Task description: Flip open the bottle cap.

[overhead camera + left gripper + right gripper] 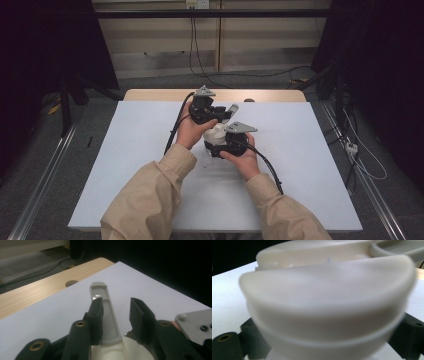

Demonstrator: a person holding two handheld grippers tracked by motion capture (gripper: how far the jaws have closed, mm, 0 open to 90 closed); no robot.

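Squarely at mid-desk, just off the white sheet: one cream plastic vessel, round-bodied, with a single long grey handle sticking out toward the far edge. Caught from two sides, apparently so that the body can be steadied while the handle is worked.

Straddling that handle, the left gripper: jaws parted, one pad lying along the handle's side, the other standing clear of it, so no squeeze on it and nothing actually gripped. Seemingly lined up this way for a clean pinch across the narrow strip.

Flanking the rounded body from the near side, the right gripper: jaws spread wide, with the blurred cream wall bulging between them in the right gripper view; impossible to tell whether the pads press on it or merely stand beside it.

Behind the tools, two hands, the left hand and the right hand, close together, both in tan sleeves.

By count: one vessel, one handle, two grippers, two black cables, two grey plates, one white sheet, one wooden desk, one round hole in its bare far strip.
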